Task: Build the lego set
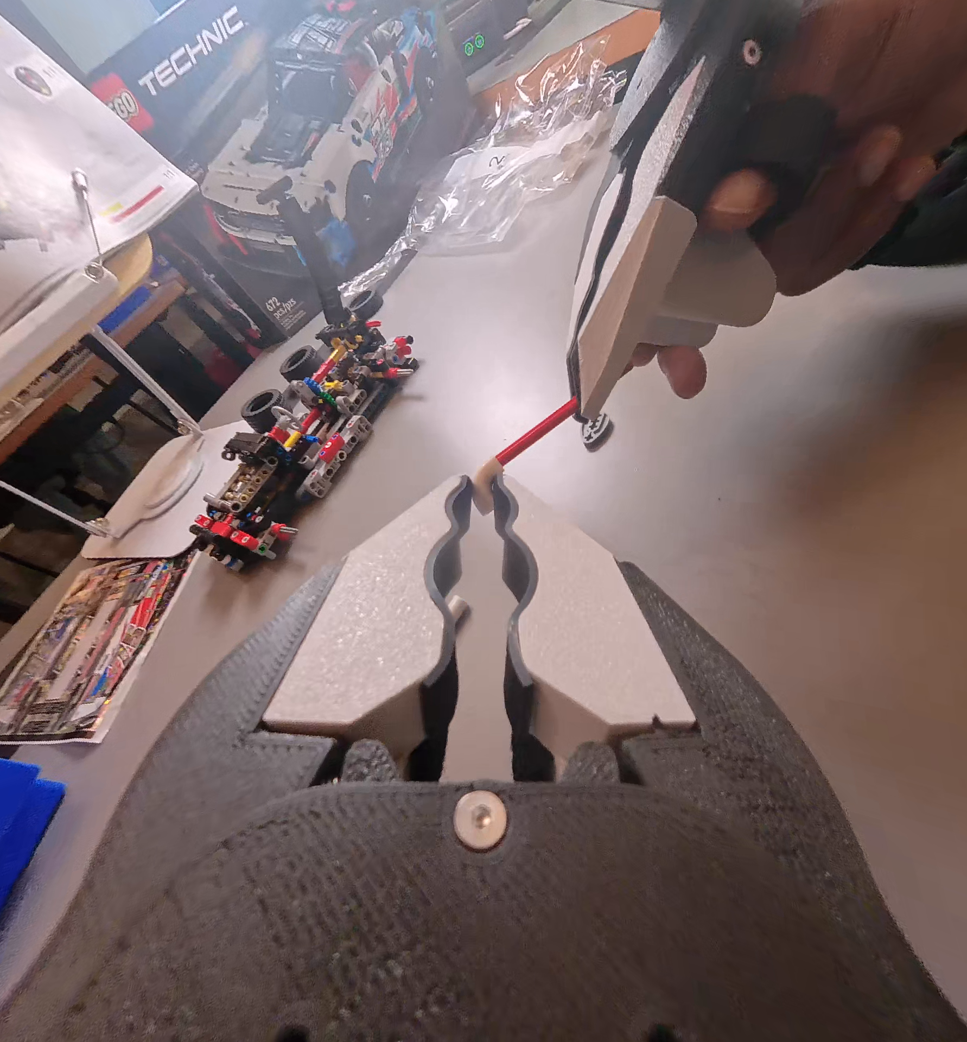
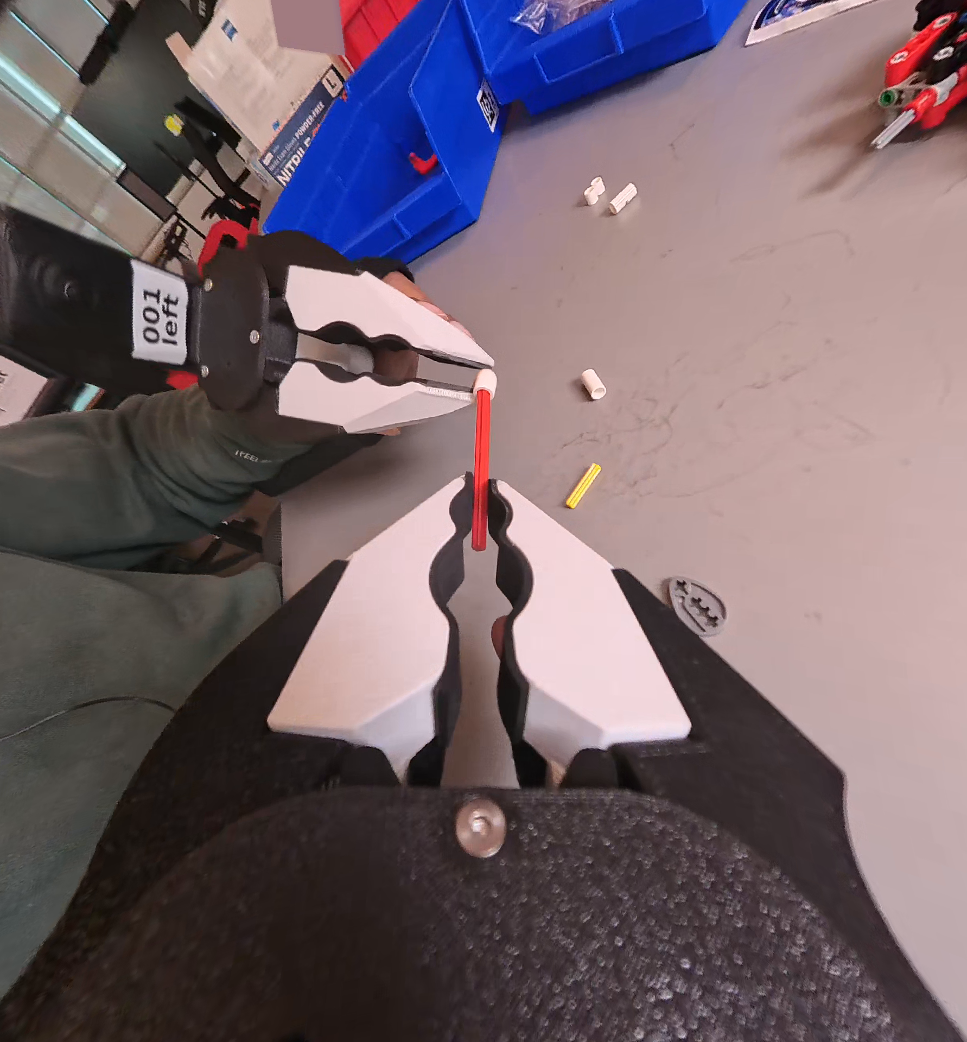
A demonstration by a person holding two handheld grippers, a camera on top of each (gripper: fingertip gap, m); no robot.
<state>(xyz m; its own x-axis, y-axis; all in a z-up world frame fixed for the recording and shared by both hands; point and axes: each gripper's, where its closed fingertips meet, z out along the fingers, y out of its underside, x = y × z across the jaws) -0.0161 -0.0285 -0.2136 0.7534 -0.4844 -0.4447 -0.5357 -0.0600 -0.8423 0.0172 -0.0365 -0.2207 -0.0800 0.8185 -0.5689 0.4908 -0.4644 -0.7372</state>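
Note:
My left gripper (image 1: 482, 489) is shut on a small white sleeve (image 1: 484, 485) at its fingertips; it also shows in the right wrist view (image 2: 484, 376), where the sleeve (image 2: 486, 382) sits on the far end of a red axle rod. My right gripper (image 2: 478, 489) is shut on the red axle rod (image 2: 480, 468), which runs forward from between its pads. In the left wrist view the rod (image 1: 537, 431) bridges from the sleeve to the right gripper (image 1: 580, 409), held by a hand. Both grippers hover above the grey table (image 2: 752, 394).
A partly built brick chassis (image 1: 312, 440) with black tyres lies to the left, with a kit box (image 1: 278, 141), plastic bags (image 1: 504, 169) and a booklet stand (image 1: 36, 186) behind. Loose white sleeves (image 2: 593, 384), a yellow axle (image 2: 583, 485) and a grey disc (image 2: 695, 606) lie on the table. Blue bins (image 2: 413, 141) stand behind.

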